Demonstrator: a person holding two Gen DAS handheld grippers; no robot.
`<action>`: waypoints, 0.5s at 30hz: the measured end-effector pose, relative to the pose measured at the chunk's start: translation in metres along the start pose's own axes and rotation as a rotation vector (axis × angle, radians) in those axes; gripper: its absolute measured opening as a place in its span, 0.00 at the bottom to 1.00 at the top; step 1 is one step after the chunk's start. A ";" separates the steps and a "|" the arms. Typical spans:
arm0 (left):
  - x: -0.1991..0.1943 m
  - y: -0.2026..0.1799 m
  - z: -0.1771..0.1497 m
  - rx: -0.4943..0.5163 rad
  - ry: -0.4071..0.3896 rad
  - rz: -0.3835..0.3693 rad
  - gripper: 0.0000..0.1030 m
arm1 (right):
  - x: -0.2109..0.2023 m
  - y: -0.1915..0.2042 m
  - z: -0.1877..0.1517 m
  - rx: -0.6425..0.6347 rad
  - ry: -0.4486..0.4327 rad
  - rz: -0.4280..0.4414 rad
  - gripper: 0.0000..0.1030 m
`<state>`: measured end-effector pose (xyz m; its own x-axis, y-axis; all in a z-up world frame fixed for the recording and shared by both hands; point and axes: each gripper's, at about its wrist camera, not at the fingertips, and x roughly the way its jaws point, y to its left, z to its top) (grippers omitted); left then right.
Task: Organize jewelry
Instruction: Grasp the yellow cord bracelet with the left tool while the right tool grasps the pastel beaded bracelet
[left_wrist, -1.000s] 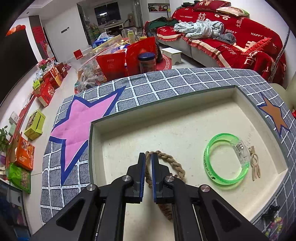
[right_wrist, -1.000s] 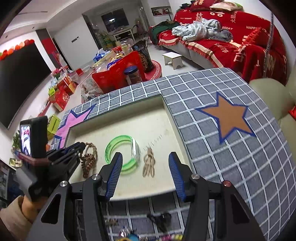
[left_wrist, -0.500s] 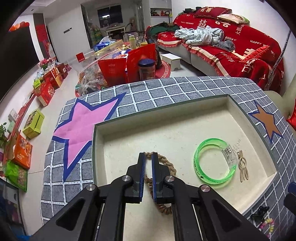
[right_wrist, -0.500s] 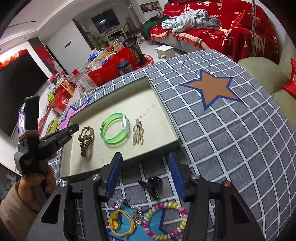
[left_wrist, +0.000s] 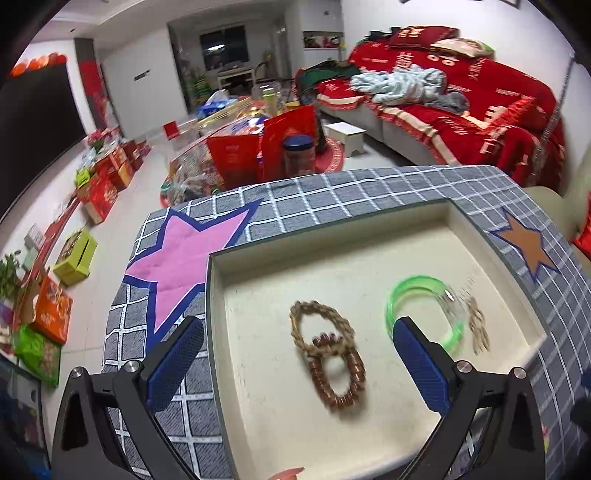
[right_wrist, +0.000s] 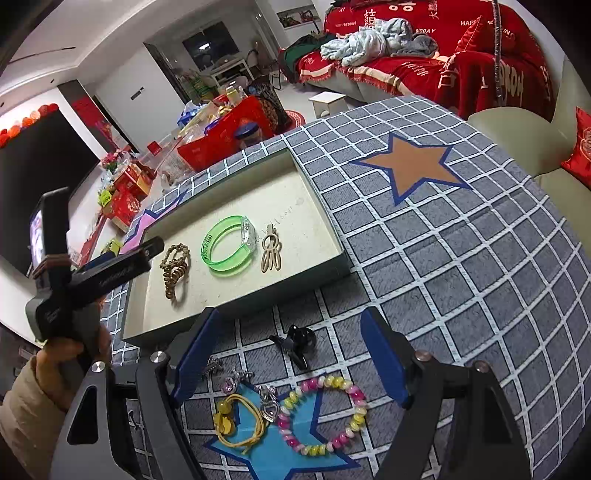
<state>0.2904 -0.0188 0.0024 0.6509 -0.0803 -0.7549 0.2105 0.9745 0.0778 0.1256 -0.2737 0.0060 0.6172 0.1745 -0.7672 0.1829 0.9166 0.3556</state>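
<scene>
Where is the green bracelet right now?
The green bracelet lies in the tray, in the middle of a row: brown bead bracelets on its left, a tan hair clip on its right.

left wrist cam sits close over the tray (left_wrist: 480, 236), looking down and forward toward the sofa; right wrist cam hangs further back over the tablecloth (right_wrist: 461, 258); both catch the tray (right_wrist: 236, 310) and its jewelry

The brown bead bracelet (left_wrist: 338, 373) and the tan hair clip (left_wrist: 477, 326) are smeared by motion blur in the left wrist view. The tray (left_wrist: 218, 332) runs off the bottom edge there. In the right wrist view, small silver charms (right_wrist: 236, 380) beside the yellow hair tie (right_wrist: 236, 421) are too small to identify.
</scene>
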 end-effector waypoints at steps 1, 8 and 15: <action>-0.005 0.000 -0.003 0.011 -0.004 -0.009 1.00 | -0.002 -0.001 -0.002 0.000 0.000 -0.002 0.80; -0.045 -0.002 -0.040 0.044 0.026 -0.111 1.00 | -0.010 -0.014 -0.023 0.017 0.037 -0.019 0.80; -0.073 -0.018 -0.085 0.032 0.079 -0.142 1.00 | -0.011 -0.032 -0.049 0.044 0.082 -0.069 0.80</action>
<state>0.1765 -0.0129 0.0009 0.5540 -0.1988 -0.8084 0.3206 0.9471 -0.0132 0.0758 -0.2872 -0.0228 0.5375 0.1416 -0.8313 0.2573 0.9112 0.3216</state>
